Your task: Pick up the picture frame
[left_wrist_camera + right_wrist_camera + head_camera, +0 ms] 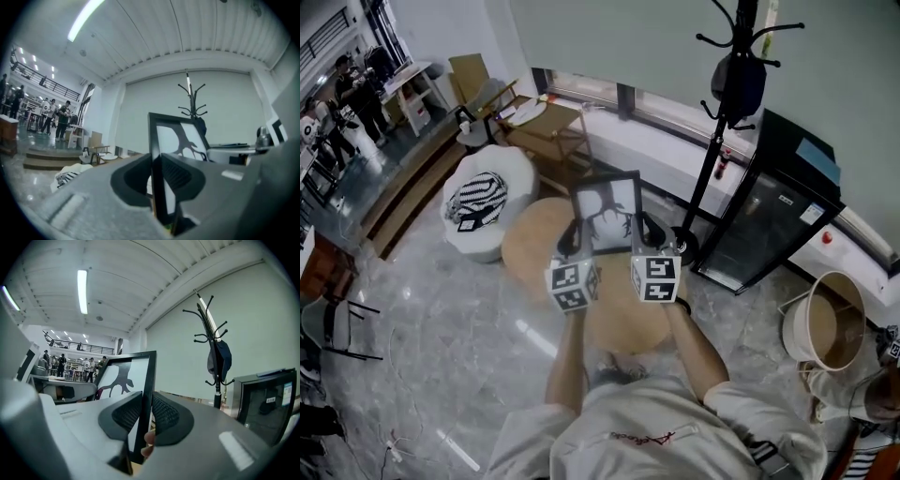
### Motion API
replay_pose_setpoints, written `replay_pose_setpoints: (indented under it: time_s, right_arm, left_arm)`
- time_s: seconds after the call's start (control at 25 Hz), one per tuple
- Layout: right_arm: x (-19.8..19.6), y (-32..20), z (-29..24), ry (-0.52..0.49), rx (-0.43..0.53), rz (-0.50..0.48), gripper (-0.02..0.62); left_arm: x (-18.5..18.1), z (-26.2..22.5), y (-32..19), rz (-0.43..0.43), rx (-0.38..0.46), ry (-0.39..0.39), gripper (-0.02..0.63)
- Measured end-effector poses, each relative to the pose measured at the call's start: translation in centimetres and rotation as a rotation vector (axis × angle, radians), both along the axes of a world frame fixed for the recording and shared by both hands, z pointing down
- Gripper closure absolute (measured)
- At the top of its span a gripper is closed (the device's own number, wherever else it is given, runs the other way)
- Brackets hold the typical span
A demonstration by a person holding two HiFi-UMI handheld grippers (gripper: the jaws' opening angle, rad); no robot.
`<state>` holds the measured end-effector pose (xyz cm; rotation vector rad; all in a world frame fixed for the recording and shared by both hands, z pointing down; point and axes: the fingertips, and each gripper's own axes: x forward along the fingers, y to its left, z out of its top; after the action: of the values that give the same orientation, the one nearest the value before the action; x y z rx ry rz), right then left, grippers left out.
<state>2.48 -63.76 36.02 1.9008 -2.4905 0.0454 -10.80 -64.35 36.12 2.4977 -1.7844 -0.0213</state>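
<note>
Two hand-held grippers are counted, each bearing one marker cube, and one picture frame is held between them. The left hand-held gripper is closed on the frame's left edge: its jaws are set only a narrow way apart, with the black moulding pinched between the pads. The right hand-held gripper is likewise clamped on the frame's right edge, its pads pressed against the front and back of the moulding. The frame is held upright and clear of any surface, its black-and-white, tree-like print turned toward the person. One round wooden counter is seen below the frame. One black coat stand is seen to the right of the frame, and one black glass-fronted cabinet further to the frame's right. One white seat with one striped cushion is seen to the left of the frame.
</note>
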Motion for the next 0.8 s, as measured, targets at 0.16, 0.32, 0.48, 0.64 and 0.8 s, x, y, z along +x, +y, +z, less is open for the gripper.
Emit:
replay_pose_setpoints:
  time_s: [0.16,0.32,0.48,0.64,0.8]
  right_arm:
    - [0.2,0.5,-3.9,-0.007,0.069,-0.002,0.523]
    - [0.4,0.9,-6.1,-0.01,0.115,-0.009,0.523]
    - [0.7,0.9,-7.9,-0.009,0.15,-0.009,0.523]
    - [0.2,0.9,-8.1,-0.009,0.154,-0.014,0.523]
    - [0.4,0.8,-7.7,-0.007,0.151,-0.013,0.523]
  left_arm:
    - [0.3,-4.1,0.5,-0.007,0.069,-0.009,0.538]
    - [0.4,-6.7,1.1,-0.017,0.125,-0.016,0.538]
    - [0.8,-8.4,1.2,-0.015,0.147,-0.013,0.538]
    - [0.2,-8.4,1.1,-0.023,0.15,-0.017,0.538]
    - [0.4,-7.8,0.9,-0.022,0.139,-0.008,0.538]
